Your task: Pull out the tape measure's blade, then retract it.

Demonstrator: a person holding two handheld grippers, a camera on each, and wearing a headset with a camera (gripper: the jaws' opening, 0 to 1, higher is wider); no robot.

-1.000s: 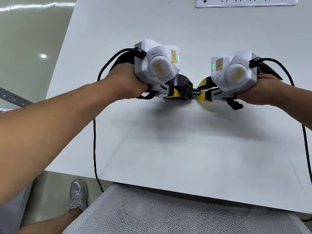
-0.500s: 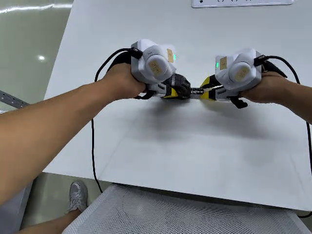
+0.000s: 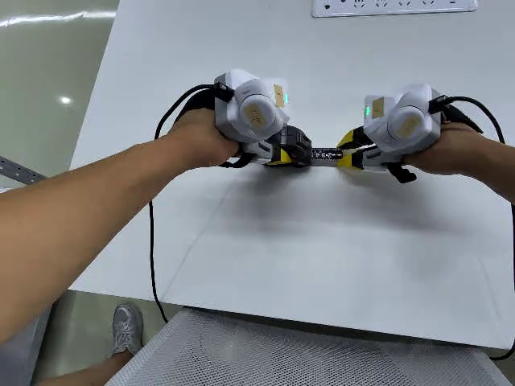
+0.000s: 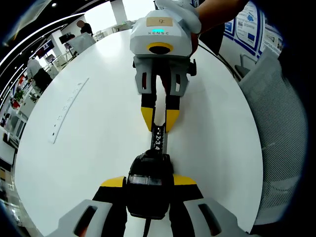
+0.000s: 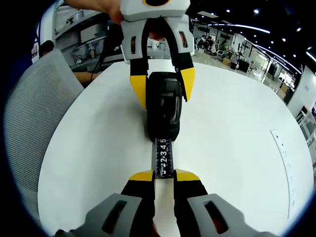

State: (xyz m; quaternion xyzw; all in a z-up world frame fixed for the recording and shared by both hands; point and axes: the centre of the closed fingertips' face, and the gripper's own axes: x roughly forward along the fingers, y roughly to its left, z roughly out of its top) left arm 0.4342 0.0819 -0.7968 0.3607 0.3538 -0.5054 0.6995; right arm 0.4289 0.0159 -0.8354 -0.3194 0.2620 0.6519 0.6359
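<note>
The black tape measure point(image 3: 294, 150) point(image 4: 147, 183) point(image 5: 165, 111) is held above the white table point(image 3: 322, 241) with my left gripper point(image 3: 283, 152) point(image 4: 147, 181) shut on its case. A short length of blade point(image 3: 326, 153) point(image 4: 158, 137) point(image 5: 163, 157), showing numbers up to about 5, runs from the case to my right gripper point(image 3: 347, 153) point(image 5: 163, 176). That gripper, with yellow-tipped fingers point(image 4: 147, 117), is shut on the blade's end. The two grippers face each other a small gap apart, in the middle of the table's far half.
A white power strip point(image 3: 394, 6) lies at the table's far edge. A black cable point(image 3: 151, 233) hangs off the left side. A grey mesh chair back point(image 3: 306, 354) stands at the near edge. People sit at benches far off point(image 4: 81, 37).
The grippers have drawn apart sideways, the right one moving right, so more blade shows between case and right gripper. The head camera has shifted slightly.
</note>
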